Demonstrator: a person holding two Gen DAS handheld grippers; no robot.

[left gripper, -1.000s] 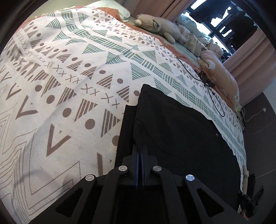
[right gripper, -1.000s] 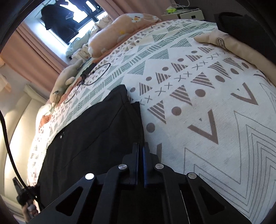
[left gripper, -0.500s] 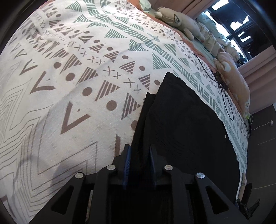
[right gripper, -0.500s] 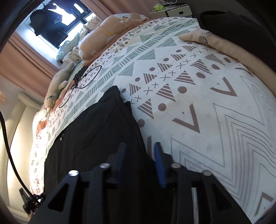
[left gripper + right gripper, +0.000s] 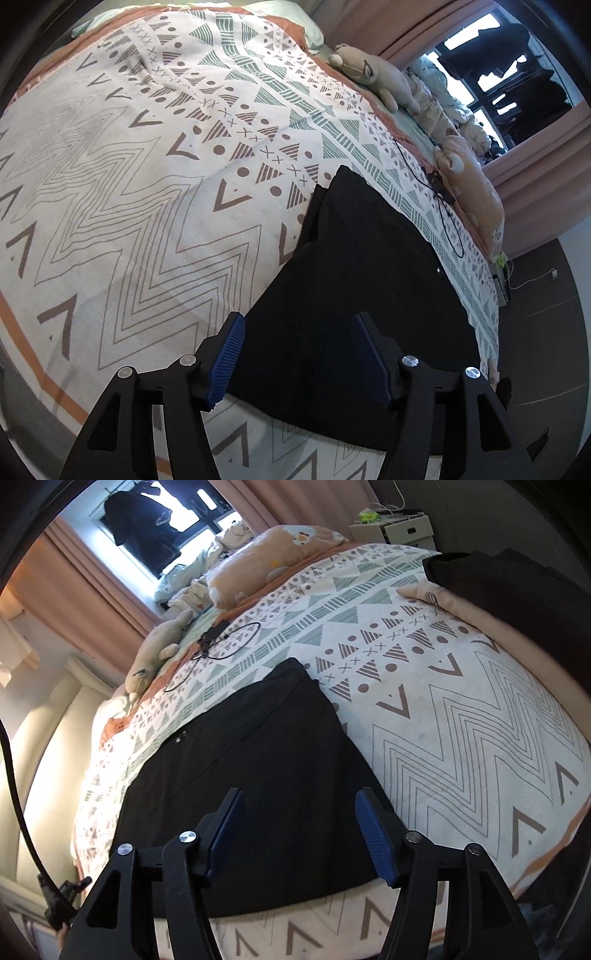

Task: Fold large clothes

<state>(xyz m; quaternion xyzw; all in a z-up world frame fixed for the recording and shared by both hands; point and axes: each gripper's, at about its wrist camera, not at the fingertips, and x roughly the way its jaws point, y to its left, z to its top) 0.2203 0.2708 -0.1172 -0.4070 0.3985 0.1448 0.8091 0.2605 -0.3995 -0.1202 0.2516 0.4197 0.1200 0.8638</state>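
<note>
A black garment point(image 5: 354, 280) lies folded flat on the patterned bedspread point(image 5: 140, 206), with a narrower layer sticking out at its far end. My left gripper point(image 5: 297, 352) hangs open over the garment's near left corner, nothing between its blue pads point(image 5: 226, 358). In the right wrist view the same black garment point(image 5: 251, 775) stretches away from me. My right gripper point(image 5: 299, 832) is open above its near right edge, holding nothing, blue pads point(image 5: 375, 843) wide apart.
Plush toys point(image 5: 373, 75) and a black cable point(image 5: 225, 642) lie along the far side of the bed by a curtained window point(image 5: 162, 520). A beige and a dark garment point(image 5: 517, 590) rest at the right. A bedside box point(image 5: 402, 526) stands beyond.
Both grippers, shut on the black garment's edge a second ago, have opened wide, let it go and pulled back and up; the garment now lies flat on the bed.
</note>
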